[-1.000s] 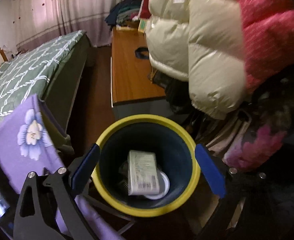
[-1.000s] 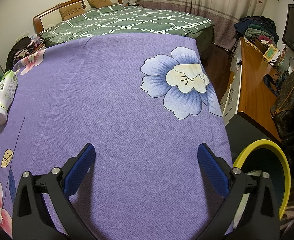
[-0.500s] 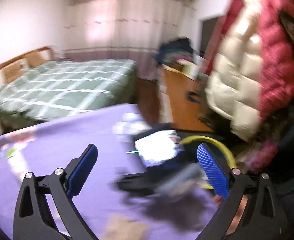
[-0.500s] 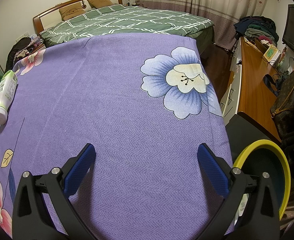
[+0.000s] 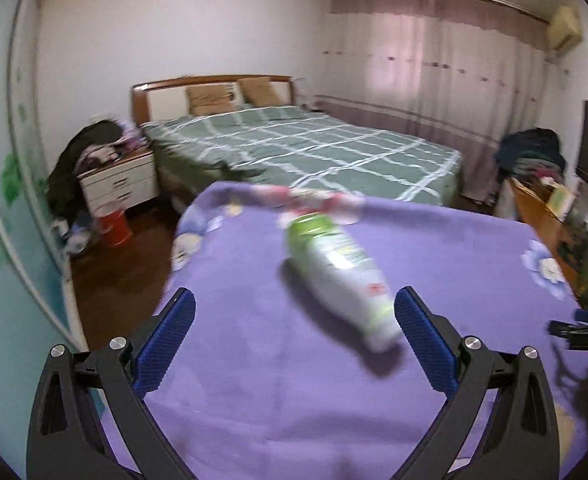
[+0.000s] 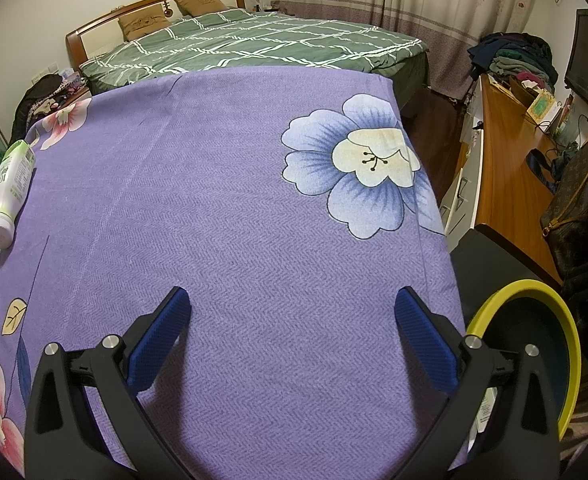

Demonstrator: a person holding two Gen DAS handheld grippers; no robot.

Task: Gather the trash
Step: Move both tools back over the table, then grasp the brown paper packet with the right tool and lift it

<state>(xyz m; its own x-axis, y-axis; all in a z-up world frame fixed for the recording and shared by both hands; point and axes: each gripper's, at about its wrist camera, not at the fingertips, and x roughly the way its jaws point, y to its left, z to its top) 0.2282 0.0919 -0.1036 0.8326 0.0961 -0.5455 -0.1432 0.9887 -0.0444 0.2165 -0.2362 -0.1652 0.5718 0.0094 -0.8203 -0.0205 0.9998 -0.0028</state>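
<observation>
Left black plastic two-finger gripper (image 5: 294, 320), lower frame of left wrist view: blue textured pads (image 5: 166, 340) on inner finger faces, silver round screws at finger joints, triangular cut-outs in black arms.
Right black plastic two-finger gripper (image 6: 293, 320), lower frame of right wrist view: identical blue pads (image 6: 424, 340), silver screws, triangular slots.

The right gripper (image 6: 292, 312) is hovering with its blue-padded jaws spread wide over a purple floral cloth (image 6: 222, 208). A white and green plastic bottle (image 6: 9, 192) is lying at the cloth's left edge; a yellow-rimmed dark bin (image 6: 570, 340) is standing lower right.
</observation>
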